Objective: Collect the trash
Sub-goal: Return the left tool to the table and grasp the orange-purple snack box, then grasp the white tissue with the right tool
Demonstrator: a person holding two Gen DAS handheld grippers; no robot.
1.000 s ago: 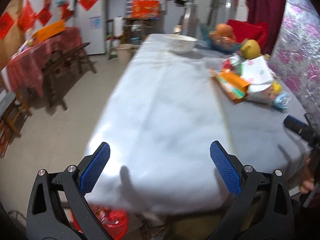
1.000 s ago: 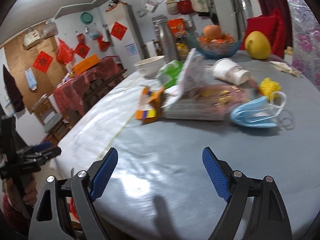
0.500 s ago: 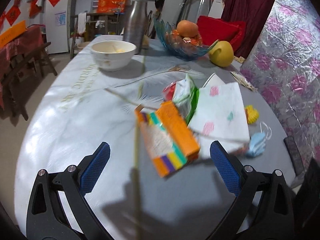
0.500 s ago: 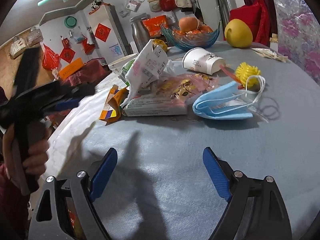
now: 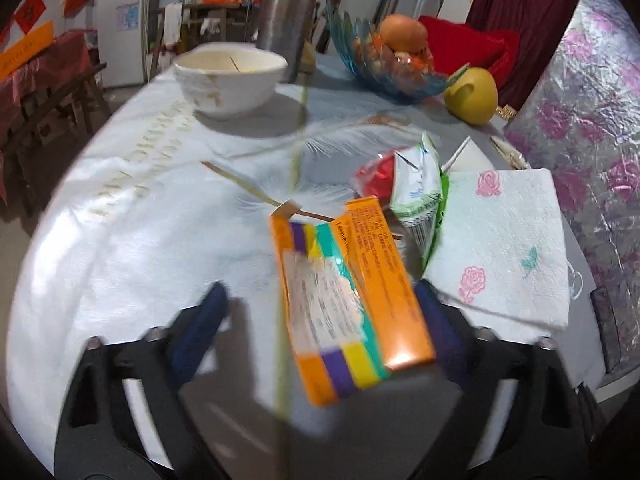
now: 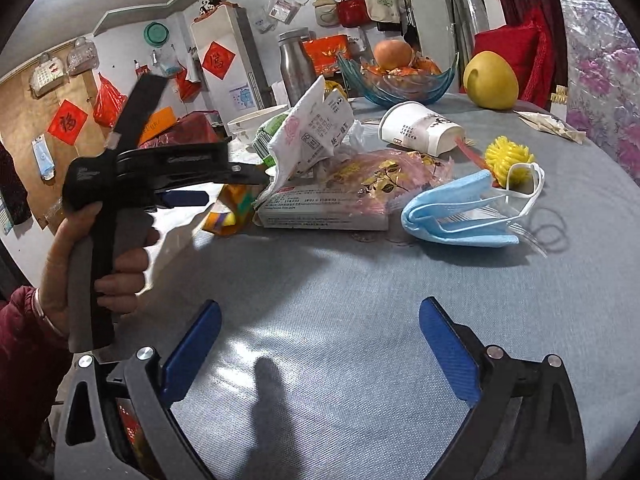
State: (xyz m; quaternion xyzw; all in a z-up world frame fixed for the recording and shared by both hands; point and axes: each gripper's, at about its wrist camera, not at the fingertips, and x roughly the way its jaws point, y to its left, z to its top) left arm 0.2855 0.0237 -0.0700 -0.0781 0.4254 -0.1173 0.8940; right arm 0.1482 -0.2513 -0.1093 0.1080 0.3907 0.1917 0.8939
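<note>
A pile of trash lies on the round table: an orange box [image 5: 352, 300] with coloured stripes, a green and white wrapper [image 5: 420, 196], a rose-printed napkin [image 5: 504, 244], a flat pink packet [image 6: 344, 196], a tipped paper cup [image 6: 420, 128], a blue face mask [image 6: 460, 216] and a yellow ball [image 6: 508, 158]. My left gripper [image 5: 320, 320] is open, its blue pads on either side of the orange box's near end; it also shows in the right wrist view [image 6: 192, 196]. My right gripper [image 6: 320, 344] is open and empty over bare cloth, short of the mask.
A white bowl [image 5: 230, 76], a steel flask [image 5: 288, 12], a blue glass fruit bowl [image 5: 392, 68] and a yellow pomelo [image 5: 472, 96] stand at the table's far side. A foil-covered wall [image 5: 592, 128] runs on the right. A red-clothed table [image 5: 36, 76] stands left.
My left gripper has swung from the table's edge in to the pile and now straddles the orange box. My right gripper has moved a little closer to the trash.
</note>
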